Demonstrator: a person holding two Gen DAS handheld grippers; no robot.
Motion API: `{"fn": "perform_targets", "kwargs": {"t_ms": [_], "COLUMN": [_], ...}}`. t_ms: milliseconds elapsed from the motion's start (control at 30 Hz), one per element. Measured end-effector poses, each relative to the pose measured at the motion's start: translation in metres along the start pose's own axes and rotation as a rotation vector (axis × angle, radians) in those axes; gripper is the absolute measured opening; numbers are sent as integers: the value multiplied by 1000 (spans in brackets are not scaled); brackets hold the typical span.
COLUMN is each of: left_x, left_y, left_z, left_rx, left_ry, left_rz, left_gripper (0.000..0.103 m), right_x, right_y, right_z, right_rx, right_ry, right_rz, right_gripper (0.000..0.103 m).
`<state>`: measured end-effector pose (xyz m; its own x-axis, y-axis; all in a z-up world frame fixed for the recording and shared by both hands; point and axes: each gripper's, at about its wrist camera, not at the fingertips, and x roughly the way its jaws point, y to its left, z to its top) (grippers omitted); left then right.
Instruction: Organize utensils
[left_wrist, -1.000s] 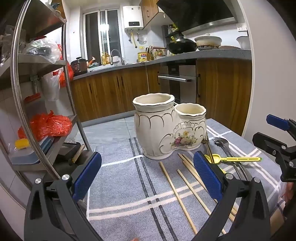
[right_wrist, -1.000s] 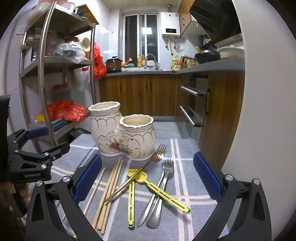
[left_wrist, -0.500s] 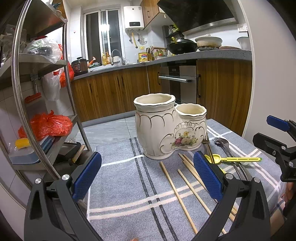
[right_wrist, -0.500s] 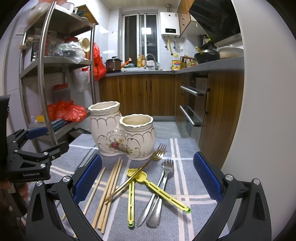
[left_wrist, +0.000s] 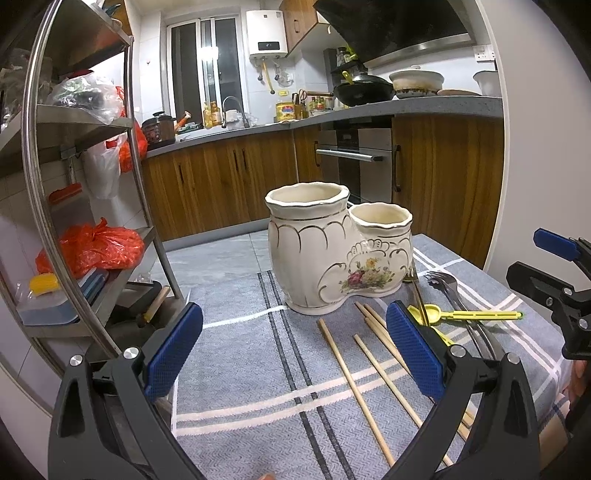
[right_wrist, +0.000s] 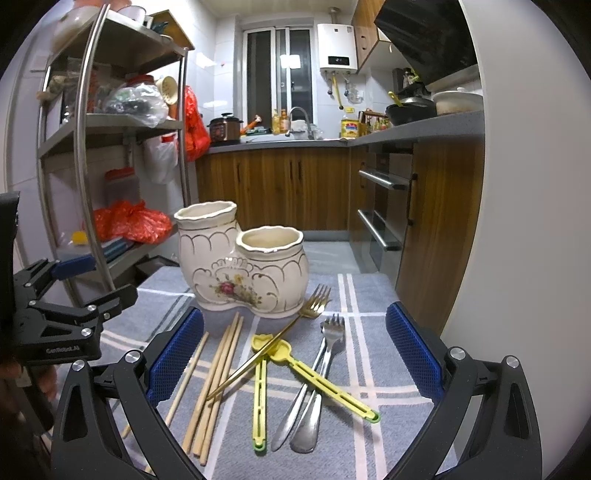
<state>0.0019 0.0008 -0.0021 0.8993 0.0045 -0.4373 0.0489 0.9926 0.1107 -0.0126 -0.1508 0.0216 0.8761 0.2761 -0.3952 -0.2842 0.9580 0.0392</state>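
A cream ceramic double holder (left_wrist: 332, 254) with a flower print stands empty on a grey checked cloth (left_wrist: 243, 354); it also shows in the right wrist view (right_wrist: 243, 266). In front of it lie several wooden chopsticks (right_wrist: 218, 380), a gold fork (right_wrist: 280, 336), two yellow plastic spoons (right_wrist: 314, 376) and two steel forks (right_wrist: 314, 384). My left gripper (left_wrist: 295, 354) is open and empty, left of the chopsticks (left_wrist: 354, 384). My right gripper (right_wrist: 295, 354) is open and empty, above the utensil pile.
A steel shelf rack (left_wrist: 85, 206) with red bags stands close on the left. Wooden kitchen cabinets (right_wrist: 280, 184) and an oven (right_wrist: 384, 206) are behind. A white wall (right_wrist: 517, 206) is at the right. The cloth's far edge drops to the floor.
Both grippers have crept slightly forward toward the holder. Nothing on the cloth has moved.
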Motion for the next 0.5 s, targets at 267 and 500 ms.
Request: {"fn": "perform_targets", "kwargs": {"t_ms": [267,500], "left_x": [-1,0], "left_y": [-1,-1], "left_z": [-1,-1], "left_rx": [2,0], "left_ry": [2,4], "left_rz": [1,1], "left_gripper": [98,98], "right_x": [-1,-1], "right_y": [-1,0], "right_z": [0,-2], "right_rx": [1,4], "right_ry": [2,6], "right_rz": [-1,-5], "right_gripper": [98,98]}}
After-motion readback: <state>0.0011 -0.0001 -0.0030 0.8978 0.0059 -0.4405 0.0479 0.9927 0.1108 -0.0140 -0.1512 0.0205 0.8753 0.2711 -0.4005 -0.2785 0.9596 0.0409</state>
